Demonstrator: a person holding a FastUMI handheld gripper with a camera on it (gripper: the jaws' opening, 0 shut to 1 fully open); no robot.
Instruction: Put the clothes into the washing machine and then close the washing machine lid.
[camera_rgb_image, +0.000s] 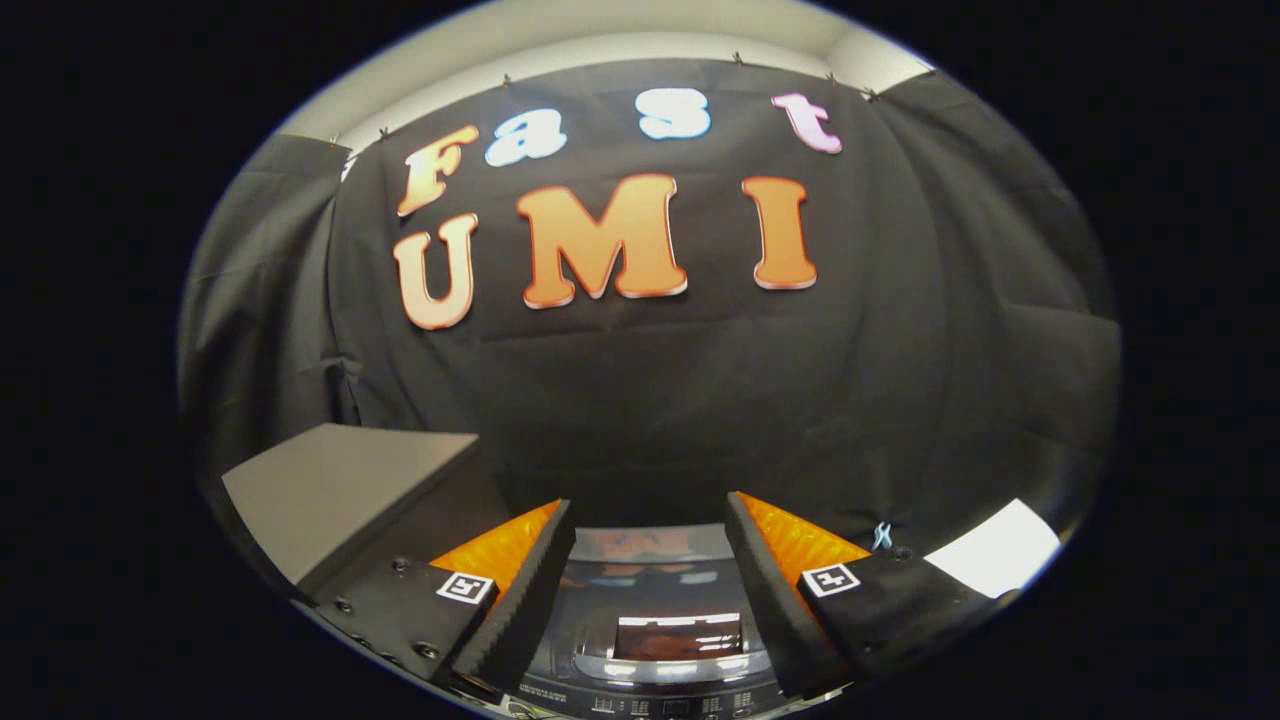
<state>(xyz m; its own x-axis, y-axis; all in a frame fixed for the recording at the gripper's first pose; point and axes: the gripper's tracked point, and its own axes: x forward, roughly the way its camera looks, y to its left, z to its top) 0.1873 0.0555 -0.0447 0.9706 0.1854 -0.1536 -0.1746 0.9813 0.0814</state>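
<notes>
My gripper (650, 520) is open, with a wide gap and nothing between its fingers (530, 590). Below and between the fingers lies the top of the washing machine (670, 640): a dark glossy lid with a window that reflects the lights, and a control panel (665, 703) on the side nearest me. The lid looks down flat. I see no clothes here. The gripper hangs above the machine and points toward the booth's black cloth wall.
A grey flat board or tabletop (340, 490) stands to the left of the left finger. A white sheet or surface (995, 550) lies to the right beyond the right finger. The black cloth wall (650, 400) hangs close behind the machine.
</notes>
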